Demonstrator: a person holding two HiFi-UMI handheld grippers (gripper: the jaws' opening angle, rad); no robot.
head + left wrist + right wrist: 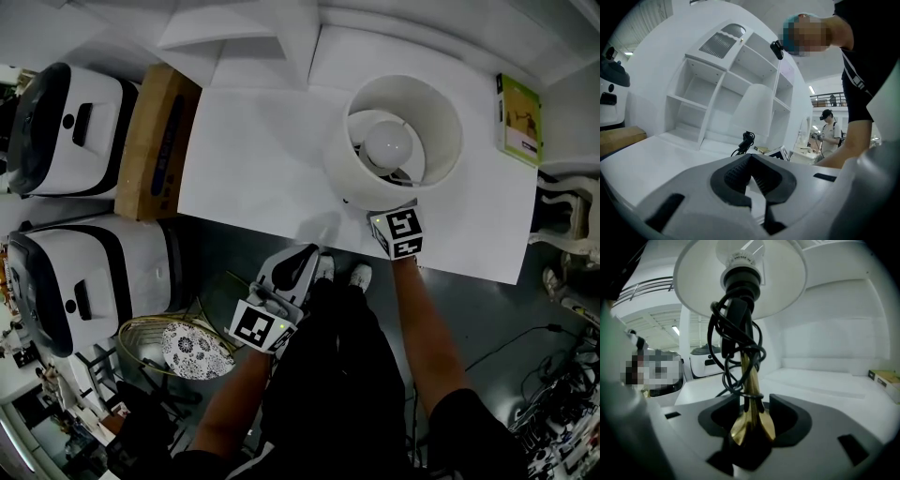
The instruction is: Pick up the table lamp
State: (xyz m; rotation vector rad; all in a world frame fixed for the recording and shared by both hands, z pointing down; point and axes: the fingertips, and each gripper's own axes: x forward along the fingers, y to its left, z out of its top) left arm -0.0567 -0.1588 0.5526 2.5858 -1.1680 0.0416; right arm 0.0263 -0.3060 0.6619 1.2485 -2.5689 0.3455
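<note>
The table lamp stands near the front edge of the white table [253, 159]. Its white shade [441, 155] is seen from above, with the bulb [387, 142] inside. My right gripper [380, 208] reaches under the shade. In the right gripper view the brass stem [749, 394], wrapped in black cord [726, 348], stands between the jaws of my right gripper [751, 413]. Those jaws are open, with a gap on each side of the stem. My left gripper [302, 258] hangs below the table's front edge, apart from the lamp. In its own view the left gripper [750, 161] is shut on nothing.
A green-and-white box [518, 119] lies at the table's right edge. A cardboard box [159, 141] and two white machines [66, 127] [84, 281] stand to the left. A wire basket with a patterned cushion [192, 349] sits by my legs. White shelving [726, 93] rises behind the table.
</note>
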